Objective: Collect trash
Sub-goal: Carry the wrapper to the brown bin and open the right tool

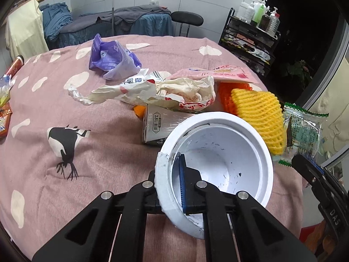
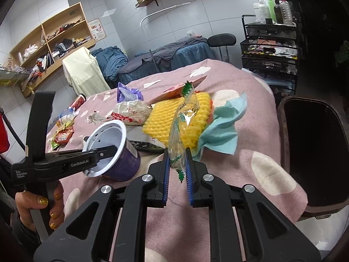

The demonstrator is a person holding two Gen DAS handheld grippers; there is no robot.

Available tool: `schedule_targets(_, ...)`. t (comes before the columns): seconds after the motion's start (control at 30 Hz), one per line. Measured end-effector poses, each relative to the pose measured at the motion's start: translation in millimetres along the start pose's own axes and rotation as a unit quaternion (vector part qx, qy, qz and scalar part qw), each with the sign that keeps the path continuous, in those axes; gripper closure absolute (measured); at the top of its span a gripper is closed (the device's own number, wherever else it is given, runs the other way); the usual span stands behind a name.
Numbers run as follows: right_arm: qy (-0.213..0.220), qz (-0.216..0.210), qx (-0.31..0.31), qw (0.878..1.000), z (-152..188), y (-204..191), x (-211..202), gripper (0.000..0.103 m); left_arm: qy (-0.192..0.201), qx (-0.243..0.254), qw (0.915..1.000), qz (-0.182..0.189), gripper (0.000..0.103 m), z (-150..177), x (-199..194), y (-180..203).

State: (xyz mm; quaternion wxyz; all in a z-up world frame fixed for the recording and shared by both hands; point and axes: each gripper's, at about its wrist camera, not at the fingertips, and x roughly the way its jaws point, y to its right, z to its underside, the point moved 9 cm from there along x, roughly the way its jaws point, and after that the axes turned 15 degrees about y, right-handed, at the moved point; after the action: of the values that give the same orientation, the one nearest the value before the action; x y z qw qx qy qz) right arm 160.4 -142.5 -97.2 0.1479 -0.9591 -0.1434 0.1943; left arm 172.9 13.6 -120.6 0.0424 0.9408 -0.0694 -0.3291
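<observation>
Tongs of the left hand (image 1: 168, 181) are closed on the rim of a white cup (image 1: 218, 161), one finger inside it and one outside, holding it tilted above the pink cloth of the tabletop (image 1: 109, 131). The right tongs (image 2: 177, 174) are nearly closed and pinch a clear wrapper with green edges (image 2: 182, 126), which stands up in front of the yellow foam net (image 2: 174, 120). A dark bin (image 2: 314, 148) stands just beside the tabletop on the right.

Glossy plastic cup (image 1: 220, 161), crinkly clear wrapper (image 2: 185, 118)

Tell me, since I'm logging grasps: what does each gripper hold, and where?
Left gripper: cup, by its rim. Right gripper: clear wrapper, by its lower end.
</observation>
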Motion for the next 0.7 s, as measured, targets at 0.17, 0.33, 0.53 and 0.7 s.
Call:
schedule_targets(0.17,0.022,0.016,0.006,1.000,-9,12,-15,0.089,0.022,0.010,0.9997,0.009,0.094,-4,-18,11)
schedule_targets(0.33,0.057,0.050,0.011,0.997,-25,34,-34,0.089,0.050,0.025,0.9978,0.035,0.094,-15,-34,33)
schedule_targets(0.53,0.087,0.113,0.020,0.990,-42,82,-56,0.089,0.070,0.066,0.9922,0.080,0.094,-23,-40,81)
schedule_targets(0.7,0.075,0.178,0.036,0.980,-41,141,-62,0.089,0.071,0.102,0.9853,0.117,0.094,-22,-35,126)
